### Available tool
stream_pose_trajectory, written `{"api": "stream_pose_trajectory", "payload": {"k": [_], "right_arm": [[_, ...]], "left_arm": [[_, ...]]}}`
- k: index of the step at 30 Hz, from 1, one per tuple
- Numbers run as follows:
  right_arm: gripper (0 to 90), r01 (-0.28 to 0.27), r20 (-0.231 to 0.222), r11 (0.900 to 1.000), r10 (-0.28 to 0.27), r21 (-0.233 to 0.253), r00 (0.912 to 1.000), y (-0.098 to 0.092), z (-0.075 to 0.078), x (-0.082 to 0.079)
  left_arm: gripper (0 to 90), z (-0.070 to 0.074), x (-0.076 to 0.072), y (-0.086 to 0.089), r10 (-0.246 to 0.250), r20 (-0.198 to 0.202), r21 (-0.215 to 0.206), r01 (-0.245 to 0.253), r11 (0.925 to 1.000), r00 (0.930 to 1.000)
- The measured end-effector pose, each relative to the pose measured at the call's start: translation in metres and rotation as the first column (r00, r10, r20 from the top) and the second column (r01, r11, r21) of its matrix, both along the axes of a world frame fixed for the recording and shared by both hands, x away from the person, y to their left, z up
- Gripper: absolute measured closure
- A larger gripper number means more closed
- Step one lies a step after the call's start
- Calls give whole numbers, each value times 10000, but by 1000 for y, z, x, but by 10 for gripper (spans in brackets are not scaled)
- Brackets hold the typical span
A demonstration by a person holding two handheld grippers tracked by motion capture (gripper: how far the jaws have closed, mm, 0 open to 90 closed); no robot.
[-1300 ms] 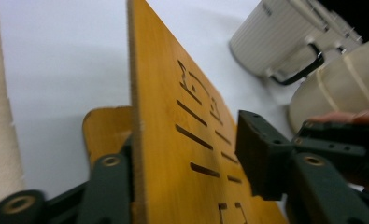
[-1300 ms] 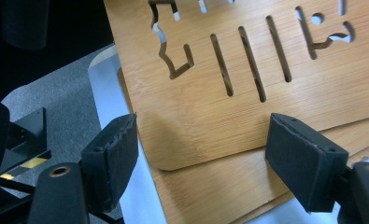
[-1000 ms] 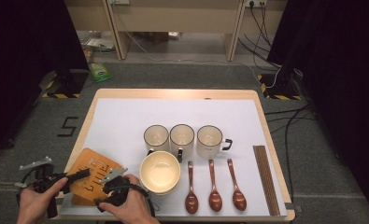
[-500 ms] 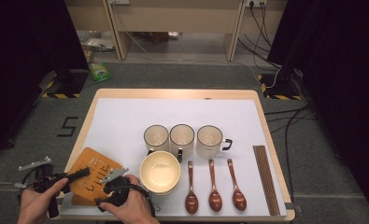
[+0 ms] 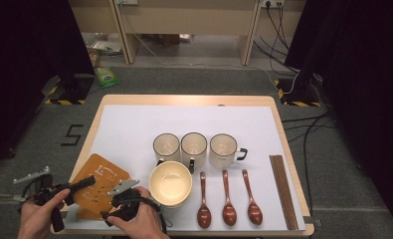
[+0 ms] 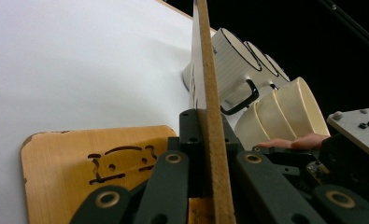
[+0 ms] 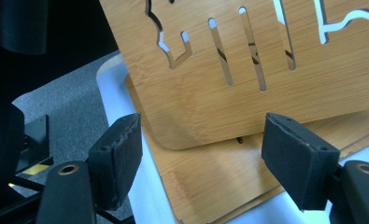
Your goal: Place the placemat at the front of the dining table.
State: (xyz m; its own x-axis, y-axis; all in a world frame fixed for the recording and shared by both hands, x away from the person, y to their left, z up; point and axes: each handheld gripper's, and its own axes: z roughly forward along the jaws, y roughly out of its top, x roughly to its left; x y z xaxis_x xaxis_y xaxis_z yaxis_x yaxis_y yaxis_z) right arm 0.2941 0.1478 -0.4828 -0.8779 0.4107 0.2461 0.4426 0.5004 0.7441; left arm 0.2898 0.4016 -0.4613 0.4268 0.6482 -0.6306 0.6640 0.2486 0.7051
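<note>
Two thin wooden boards with cut-out slots sit at the table's front left corner. The lower board (image 6: pixel 98 163) lies flat on the white sheet. The upper board (image 7: pixel 247 70) is tilted up off it, seen edge-on in the left gripper view (image 6: pixel 212 116). My left gripper (image 5: pixel 86 182) is shut on that upper board's edge. My right gripper (image 7: pixel 205 154) stands open just before the boards' rounded corners with nothing between its pads (image 7: pixel 119 154). In the high view it is low beside the boards (image 5: pixel 100 188), at the front edge (image 5: pixel 110 208).
Stacked cream bowls (image 5: pixel 170 183) stand just right of the boards, close to my right hand. Three mugs (image 5: pixel 194 148) stand behind them. Three wooden spoons (image 5: pixel 227 201) and chopsticks (image 5: pixel 282 189) lie to the right. The table edge (image 5: pixel 184 232) is just under my hands.
</note>
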Motion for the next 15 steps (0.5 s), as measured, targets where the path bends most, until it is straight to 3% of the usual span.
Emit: {"api": "stream_pose_trajectory", "payload": {"k": [8,15], "right_arm": [[296,42,109,9999,-43,118,9999,0,5,-2],[299,125,180,9997,-128,189,9998,-1,7,-3]], "left_arm": [[861,10,-3,-3,180,358,-25,-179,9998,9992],[862,23,-5,-6,322,773,262,-343,9991,9965]]}}
